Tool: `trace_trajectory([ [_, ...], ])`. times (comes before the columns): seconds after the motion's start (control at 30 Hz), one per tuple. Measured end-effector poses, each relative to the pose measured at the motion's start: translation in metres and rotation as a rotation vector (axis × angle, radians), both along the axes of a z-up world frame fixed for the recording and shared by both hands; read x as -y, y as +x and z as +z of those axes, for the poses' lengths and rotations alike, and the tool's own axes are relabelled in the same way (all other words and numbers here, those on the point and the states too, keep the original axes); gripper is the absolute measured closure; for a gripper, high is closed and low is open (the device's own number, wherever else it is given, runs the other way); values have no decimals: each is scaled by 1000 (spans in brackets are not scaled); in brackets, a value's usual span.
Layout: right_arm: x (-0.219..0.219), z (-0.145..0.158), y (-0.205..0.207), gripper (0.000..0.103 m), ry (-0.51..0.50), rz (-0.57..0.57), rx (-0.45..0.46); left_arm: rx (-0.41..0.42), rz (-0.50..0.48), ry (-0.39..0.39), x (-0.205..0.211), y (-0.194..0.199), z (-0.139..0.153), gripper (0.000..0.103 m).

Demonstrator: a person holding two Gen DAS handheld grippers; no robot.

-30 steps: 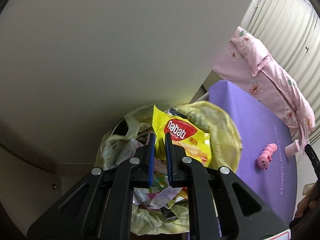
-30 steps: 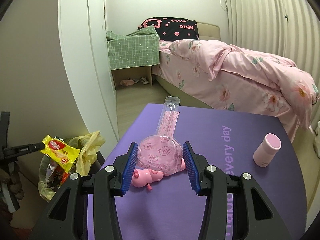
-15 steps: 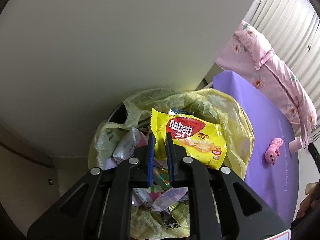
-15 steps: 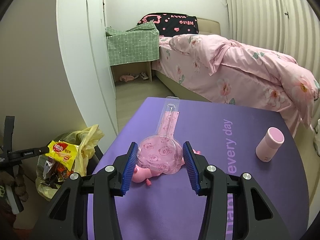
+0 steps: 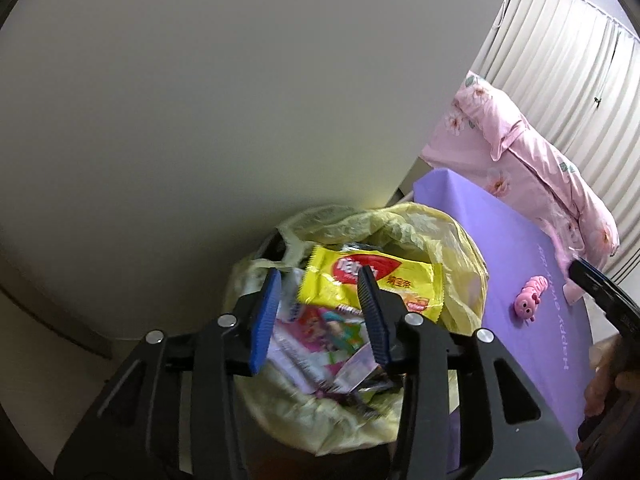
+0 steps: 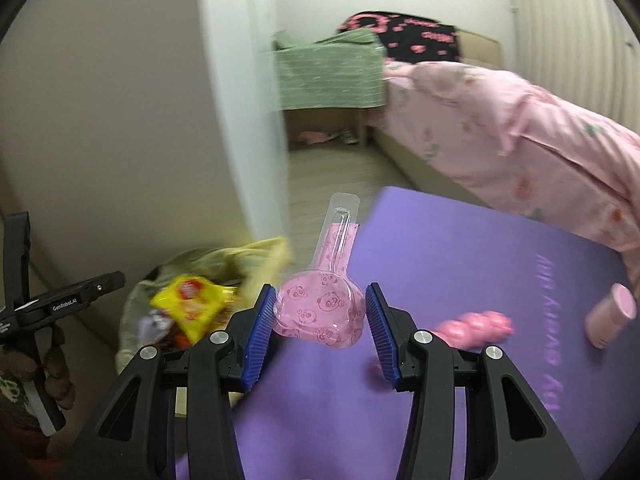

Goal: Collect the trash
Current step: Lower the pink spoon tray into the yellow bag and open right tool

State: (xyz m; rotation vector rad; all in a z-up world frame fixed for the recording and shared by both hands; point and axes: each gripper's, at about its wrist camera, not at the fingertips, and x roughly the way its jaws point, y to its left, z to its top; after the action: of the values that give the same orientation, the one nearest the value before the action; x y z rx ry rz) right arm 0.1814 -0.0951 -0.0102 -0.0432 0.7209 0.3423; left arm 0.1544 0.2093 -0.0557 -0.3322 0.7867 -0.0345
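Note:
My left gripper [image 5: 319, 276] hangs over the bin lined with a yellow bag [image 5: 460, 248]. Its jaws are opening, and nothing is pressed between the pads. The yellow wafer wrapper [image 5: 372, 284] lies loose on top of the other wrappers in the bag, partly behind the right finger. My right gripper [image 6: 320, 292] is shut on a clear plastic blister pack with a pink panda backing [image 6: 320, 308], whose long neck points away from me. It holds the pack above the left edge of the purple table [image 6: 460, 248], next to the bin [image 6: 208, 256]. The wafer wrapper [image 6: 192, 300] shows there too.
A pink caterpillar toy [image 6: 476, 326] and a pink bottle [image 6: 612, 316] rest on the purple table. A white wall panel [image 6: 240, 120] stands just behind the bin. A bed with pink bedding [image 6: 500, 128] lies beyond the table. A hand holds the left gripper's body [image 6: 60, 304].
The left jaws have spread apart and let go of the yellow wrapper, which now lies in the bag. The right gripper has swung left toward the bin, still holding the blister pack.

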Motion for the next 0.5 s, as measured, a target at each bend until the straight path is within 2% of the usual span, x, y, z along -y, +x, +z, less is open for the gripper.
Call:
trace_trajectory([
  [0.23, -81, -15, 15, 59, 14, 191, -54, 57, 110, 128, -19, -41, 14, 50],
  [0.33, -110, -32, 24, 59, -1, 255, -86, 65, 130, 131, -25, -51, 14, 48],
  [0.5, -133, -86, 38, 59, -51, 277, -235, 60, 132, 121, -31, -60, 9, 48],
])
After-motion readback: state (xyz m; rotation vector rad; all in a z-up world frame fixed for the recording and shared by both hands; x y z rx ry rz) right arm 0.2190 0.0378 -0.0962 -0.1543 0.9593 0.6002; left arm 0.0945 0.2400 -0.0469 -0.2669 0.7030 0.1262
